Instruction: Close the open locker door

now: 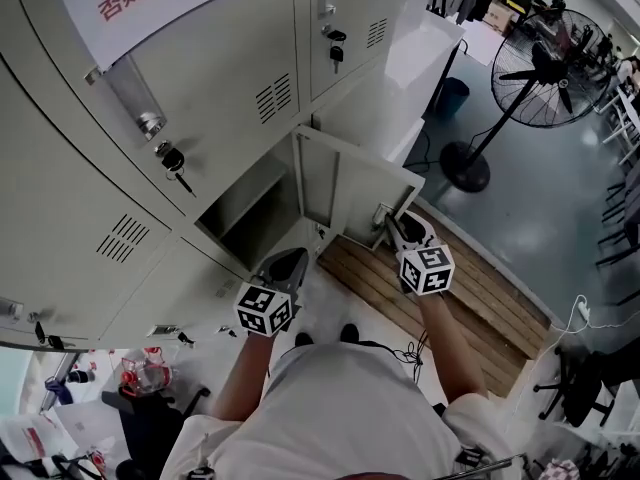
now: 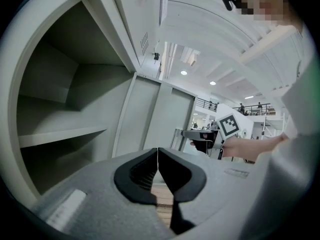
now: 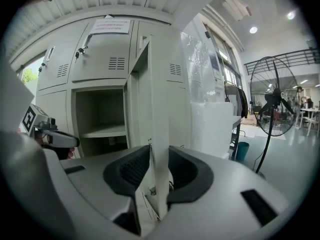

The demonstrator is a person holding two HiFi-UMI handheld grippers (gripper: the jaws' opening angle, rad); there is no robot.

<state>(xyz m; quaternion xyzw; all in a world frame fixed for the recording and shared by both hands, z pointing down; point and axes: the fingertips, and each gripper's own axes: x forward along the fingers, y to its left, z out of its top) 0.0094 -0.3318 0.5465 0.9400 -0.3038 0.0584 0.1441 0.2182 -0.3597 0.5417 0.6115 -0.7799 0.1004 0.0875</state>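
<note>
While the right gripper (image 3: 156,176) pinches the door (image 3: 159,104) by its free edge, the panel stands edge-on between the jaws, swung well out from the compartment (image 3: 100,116) on the gripper's left. The operator should carry the edge along the hinge arc toward that opening, turning the wrist with the panel so it neither twists nor slips. Flat, smooth painted sheet steel gives little friction; ribbed pads (image 3: 132,171) help. The left gripper (image 2: 158,170), pressed together and empty, faces the shelf (image 2: 65,134).

I see the grey floor (image 1: 560,198) carrying a wooden pallet (image 1: 470,298), a pedestal fan (image 1: 466,166) standing just beyond the pallet, and possibly a blue bin (image 1: 452,96) farther past it.
</note>
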